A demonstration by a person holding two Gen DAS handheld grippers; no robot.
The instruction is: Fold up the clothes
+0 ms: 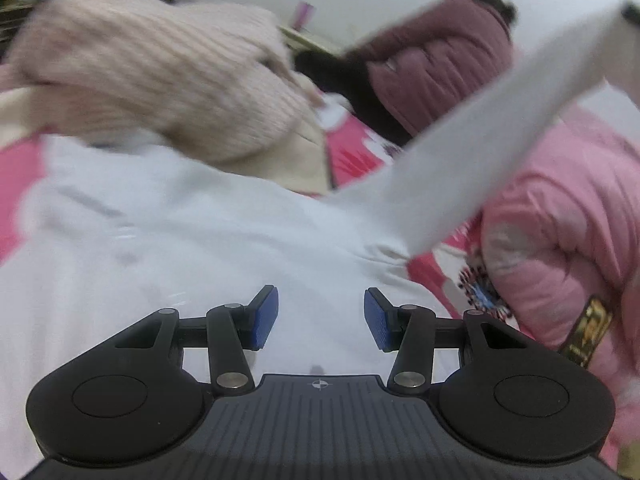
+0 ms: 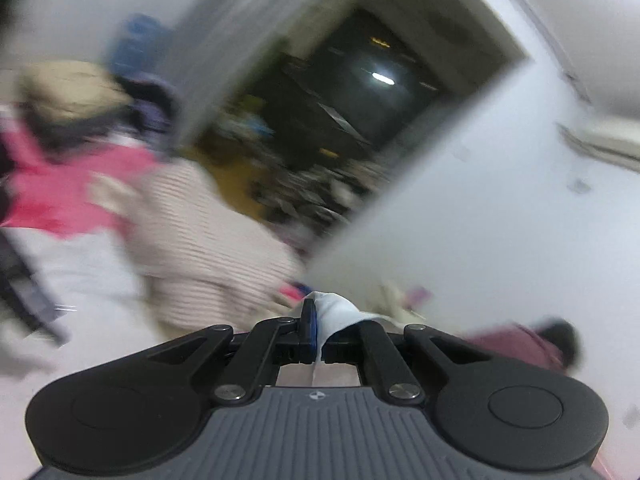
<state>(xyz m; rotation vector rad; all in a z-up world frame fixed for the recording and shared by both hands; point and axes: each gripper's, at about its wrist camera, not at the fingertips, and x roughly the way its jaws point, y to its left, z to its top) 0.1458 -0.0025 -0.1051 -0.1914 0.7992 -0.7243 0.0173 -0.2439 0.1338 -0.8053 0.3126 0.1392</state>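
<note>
Nearest my left gripper (image 1: 321,318), whose blue pads stand apart with nothing between them, lies the white garment (image 1: 168,240), spread over a pink bedspread (image 1: 352,152). One sleeve (image 1: 480,140) stretches up and away to the right. My right gripper (image 2: 316,322) is clamped on a fold of that white cloth. A ribbed beige sweater (image 1: 152,68) lies beyond, a pink padded jacket (image 1: 560,232) to the right.
</note>
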